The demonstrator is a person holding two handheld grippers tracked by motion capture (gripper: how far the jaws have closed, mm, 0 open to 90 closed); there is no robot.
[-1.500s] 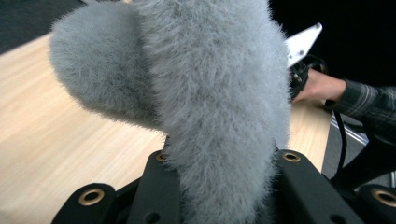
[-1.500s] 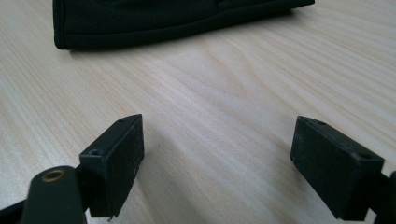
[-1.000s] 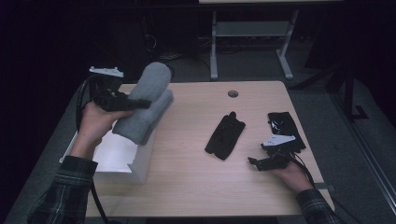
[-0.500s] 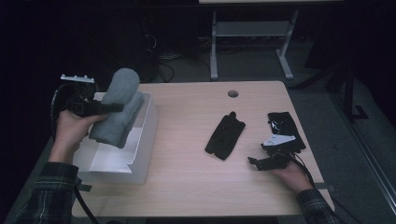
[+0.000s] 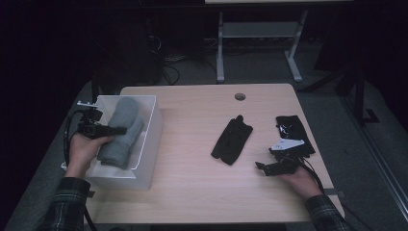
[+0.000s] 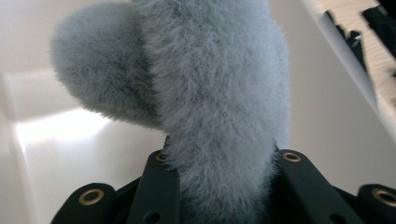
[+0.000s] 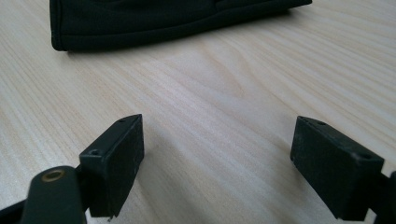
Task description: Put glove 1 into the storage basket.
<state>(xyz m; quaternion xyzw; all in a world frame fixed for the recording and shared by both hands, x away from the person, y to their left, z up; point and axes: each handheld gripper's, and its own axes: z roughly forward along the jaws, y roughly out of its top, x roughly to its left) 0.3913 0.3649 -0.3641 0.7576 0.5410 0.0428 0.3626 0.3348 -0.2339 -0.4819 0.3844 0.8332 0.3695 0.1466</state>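
Meanwhile, the left gripper (image 5: 115, 130) clamps a fluffy grey mitten (image 5: 120, 132) inside the white plastic bin (image 5: 149, 139). The right gripper (image 5: 264, 167) rests with jaws apart on the wooden worktop (image 5: 192, 144), near a black glove (image 5: 232, 139).

Bare tabletop (image 5: 192, 144) between white bin (image 5: 151, 139) and black glove (image 5: 232, 139) — open passage, bin walls block sideways.

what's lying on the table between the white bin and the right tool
In the high view, one black glove lies on the wood between the white bin and the right tool; the rest is bare table.
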